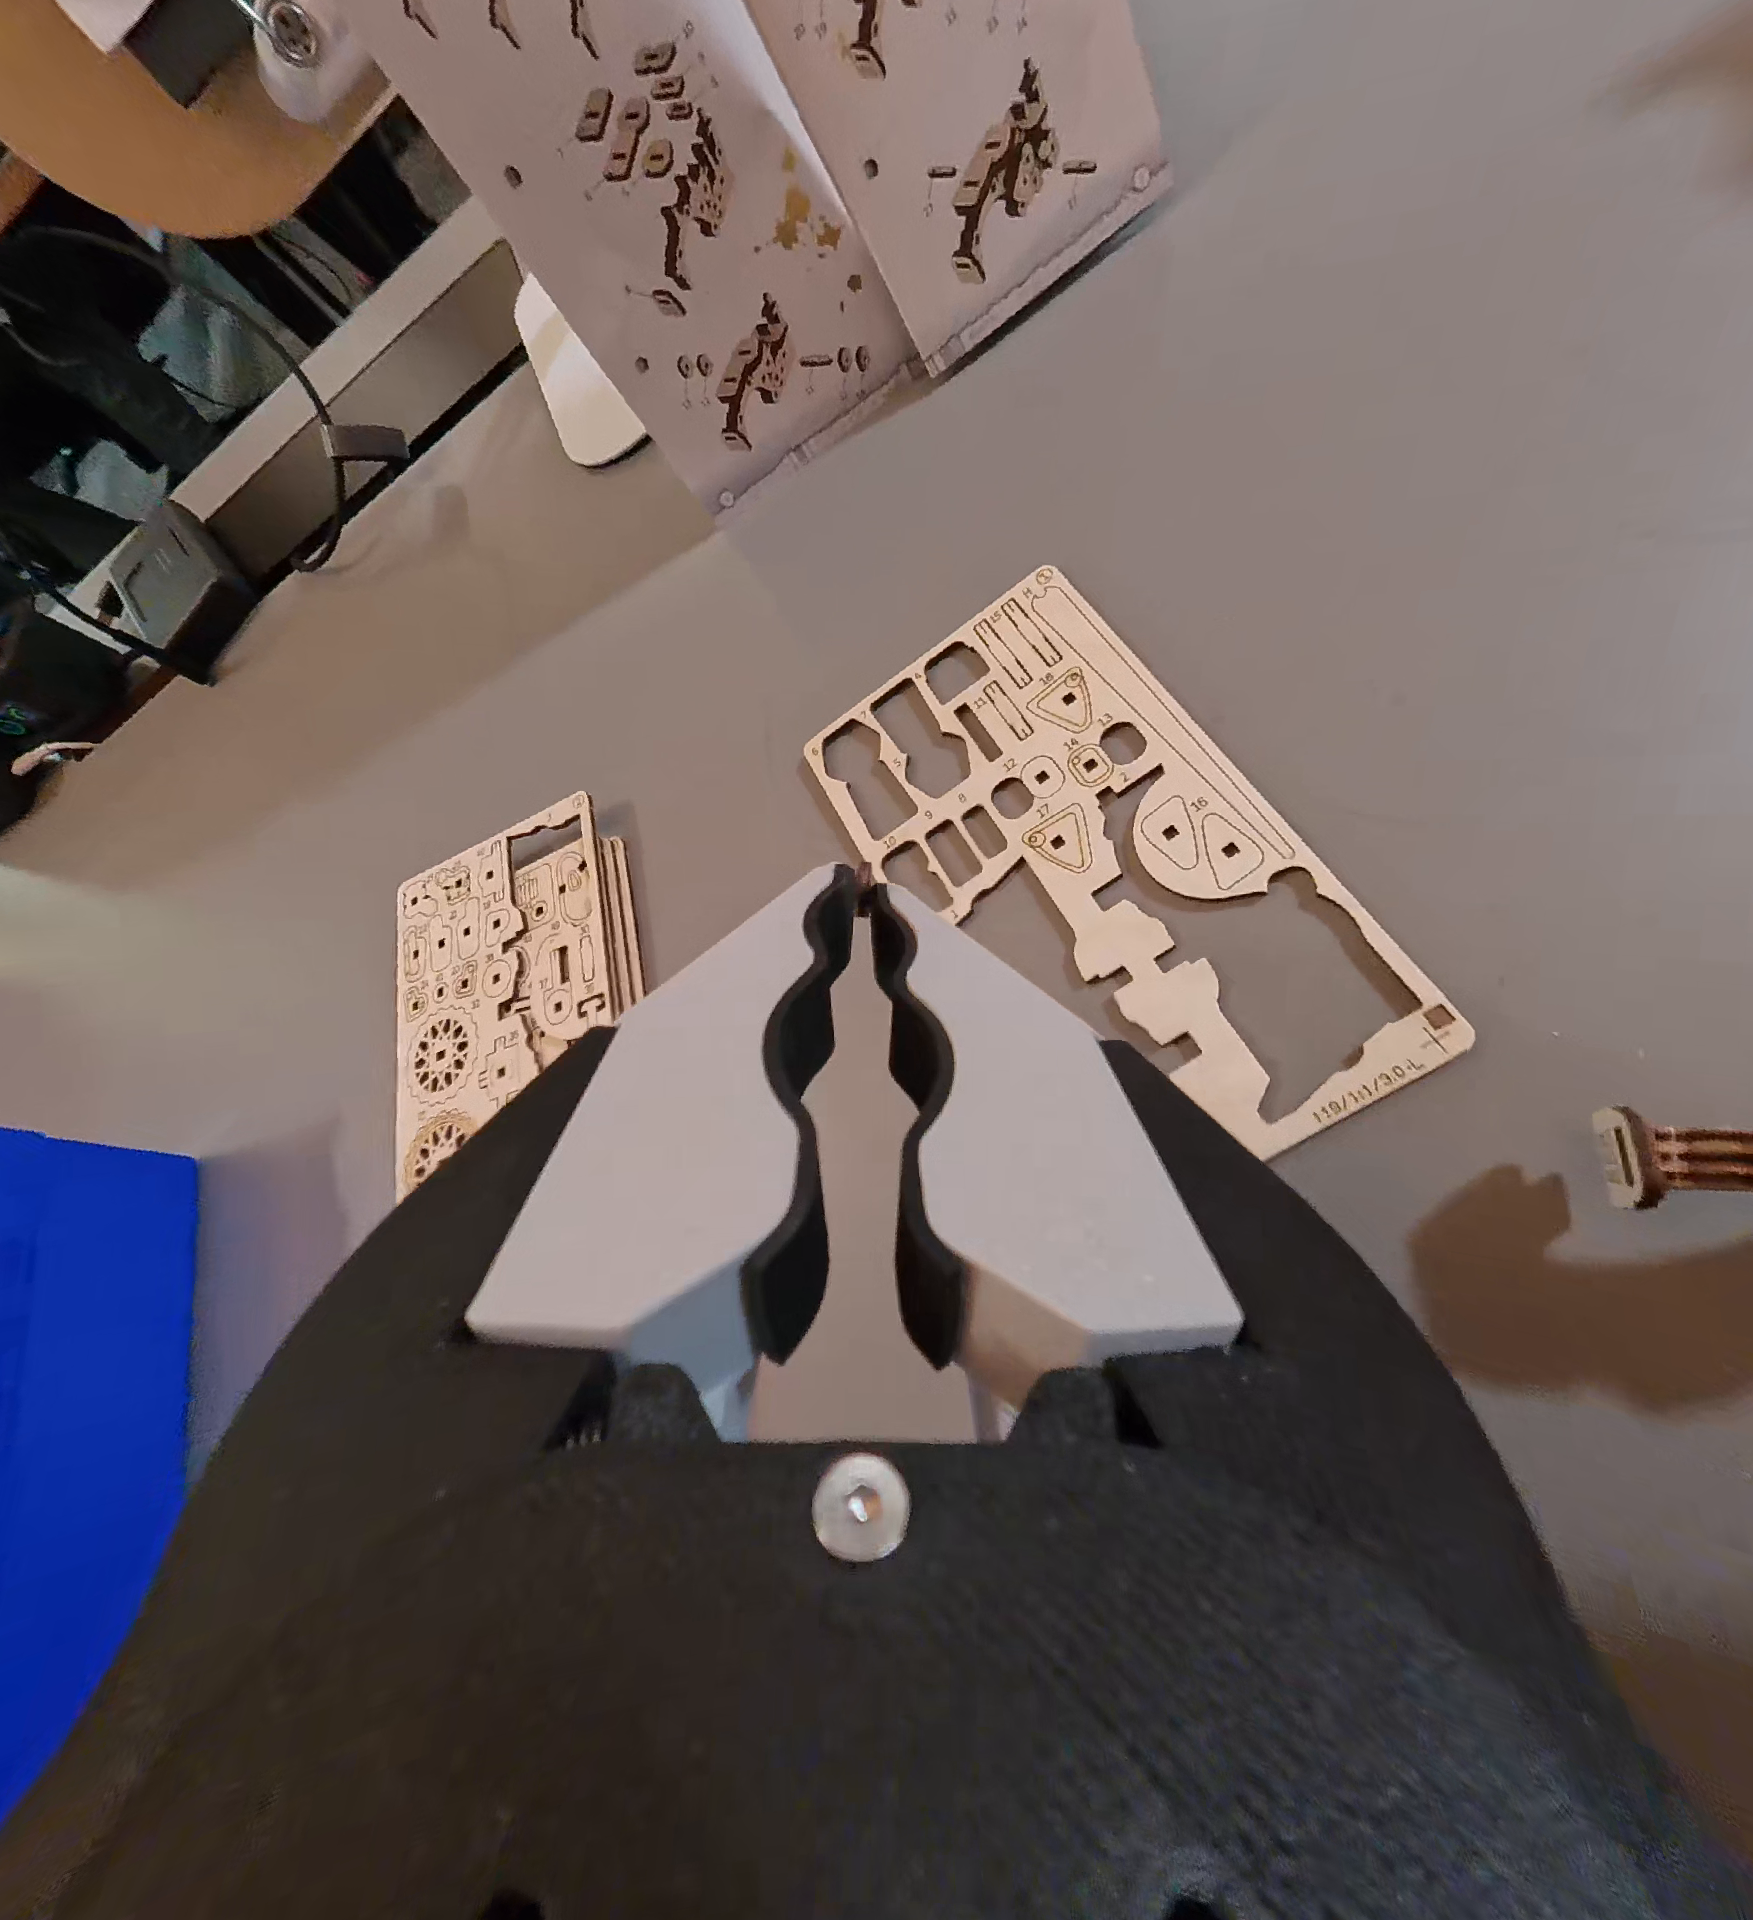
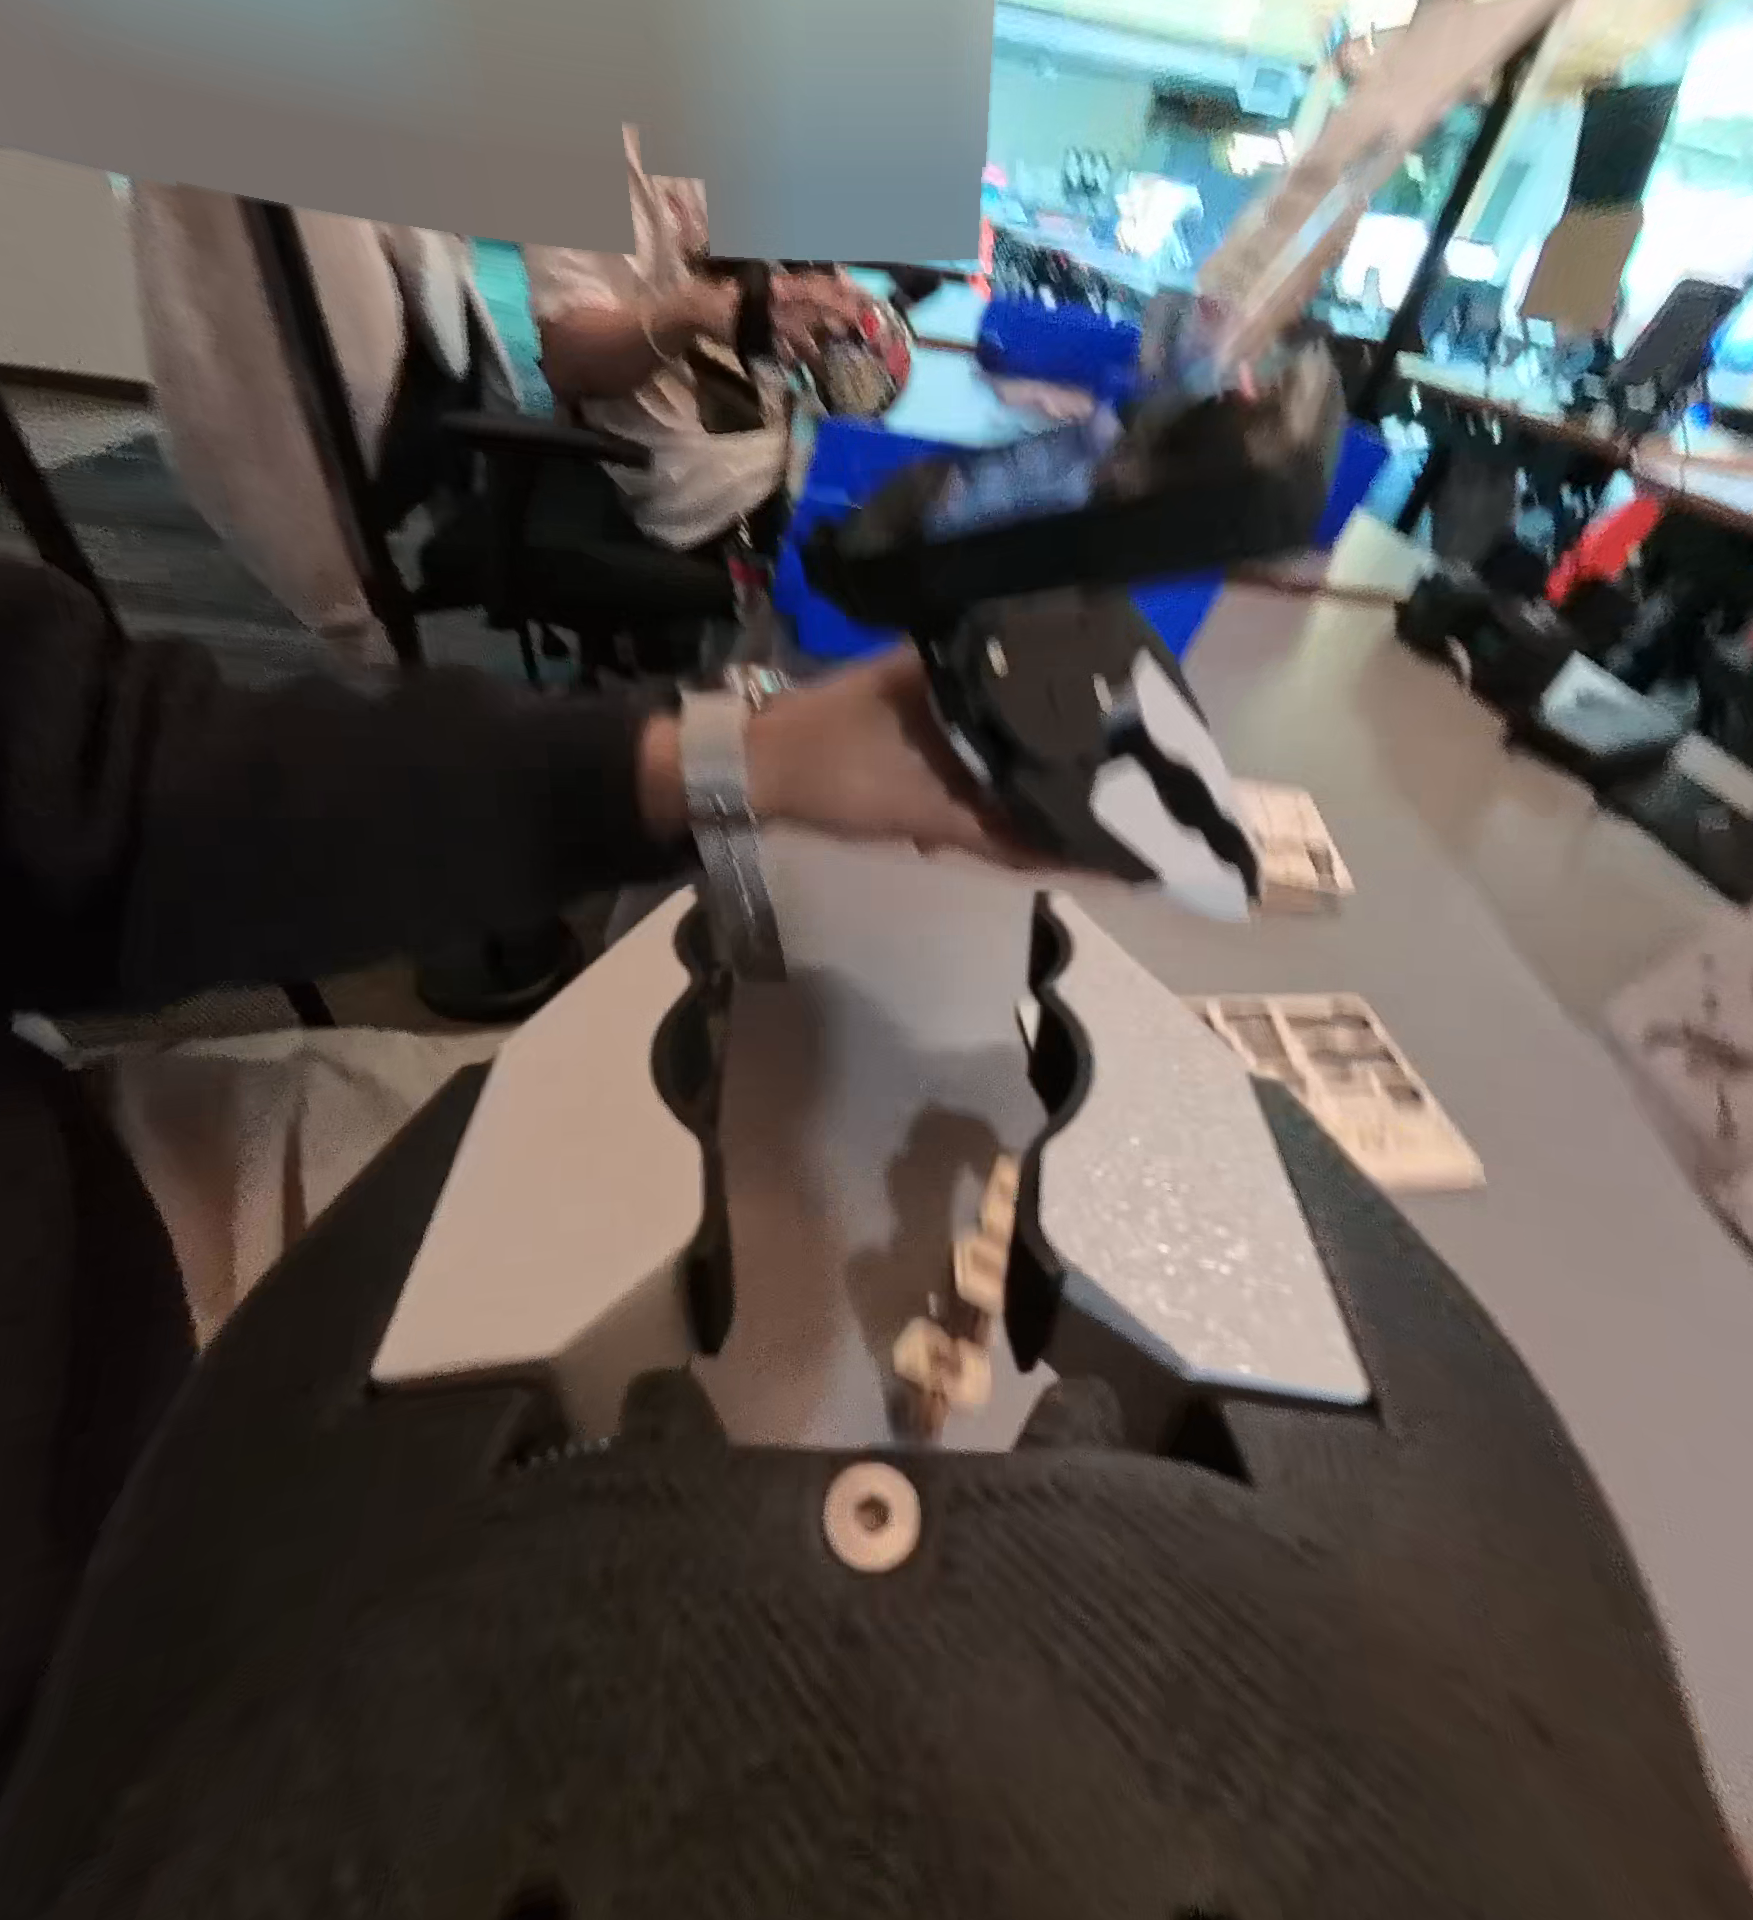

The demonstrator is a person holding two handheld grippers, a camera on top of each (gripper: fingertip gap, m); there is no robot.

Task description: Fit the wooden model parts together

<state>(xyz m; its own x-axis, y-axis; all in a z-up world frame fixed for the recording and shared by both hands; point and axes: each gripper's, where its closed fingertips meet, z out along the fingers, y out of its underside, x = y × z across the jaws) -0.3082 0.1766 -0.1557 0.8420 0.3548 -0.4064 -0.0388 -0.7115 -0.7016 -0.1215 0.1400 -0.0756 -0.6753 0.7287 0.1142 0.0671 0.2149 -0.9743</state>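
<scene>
**Thin plywood parts: light, stiff and easily snapped**

The grey table (image 1: 1474, 520) carries everything, with an instruction sheet (image 1: 747, 208) lying open at its far side. The largest wooden piece is the punched-out sheet (image 1: 1142, 894), a flat plywood frame with most of its parts already gone; its narrow bridges look brittle, so it is probably best taken by the solid outer border. Left of it lies a stack of uncut sheets (image 1: 508, 987) with gears still held in place. The assembled sub-part (image 1: 1719, 1155), two pale end plates joined by dark slats, lies on the table to the right. It should be light and rigid; the end plates seem the safer hold, since the slats might crack under a squeeze.

The left gripper (image 1: 859, 883) is clenched on a tiny dark piece, a sliver at its tips, too small to identify. The right gripper (image 2: 867, 925) stands released, fingers wide apart, directly above the sub-part (image 2: 965, 1299), without touching it.
</scene>
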